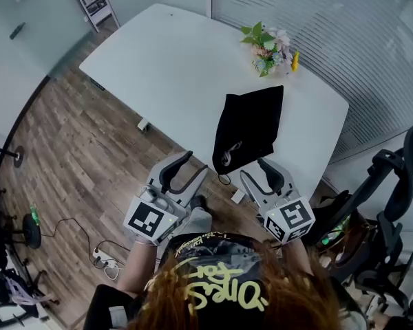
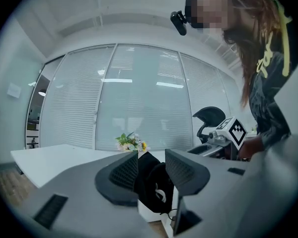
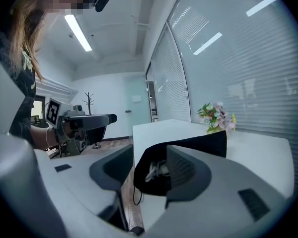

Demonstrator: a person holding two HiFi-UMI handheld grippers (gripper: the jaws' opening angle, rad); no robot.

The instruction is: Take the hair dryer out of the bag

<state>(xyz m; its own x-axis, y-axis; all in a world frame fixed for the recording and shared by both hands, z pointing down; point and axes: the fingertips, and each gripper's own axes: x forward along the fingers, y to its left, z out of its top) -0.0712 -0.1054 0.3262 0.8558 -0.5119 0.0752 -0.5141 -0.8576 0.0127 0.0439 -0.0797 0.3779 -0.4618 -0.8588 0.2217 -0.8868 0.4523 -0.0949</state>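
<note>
Getting the hair dryer out cleanly calls for two different jobs from the two tools. One should pin or pinch the fabric of the black bag (image 1: 250,126) by its rim, and the other should go into the mouth (image 1: 226,159) and take the dryer by a firm part, not by its cord. In my judgement the right gripper (image 1: 254,168) is better placed to reach in. Its own view looks almost straight into the opening, where a pale part (image 3: 156,169) shows. The left gripper (image 1: 196,162) could then hold the rim on its side. The pull should run along the bag towards the near edge, so the cloth does not bunch up or slide off the table (image 1: 158,60).

Both grippers are released, jaws apart with nothing between the pads. They hang just off the table's near edge, one on each side of the bag's mouth and not touching it. The bag lies flat by the near edge, towards the table's right end. Its mouth is at that edge, perhaps slightly over it. A thin dark cord loop (image 1: 224,179) hangs from the mouth below the table edge. A bunch of flowers (image 1: 268,47) stands by the far edge, well apart from the bag.

The dryer itself is almost wholly hidden inside the bag. Whether the pale part is its body, its handle or coiled cable cannot be made out, nor which way the dryer points. Each gripper's own body covers the lower part of its view.
</note>
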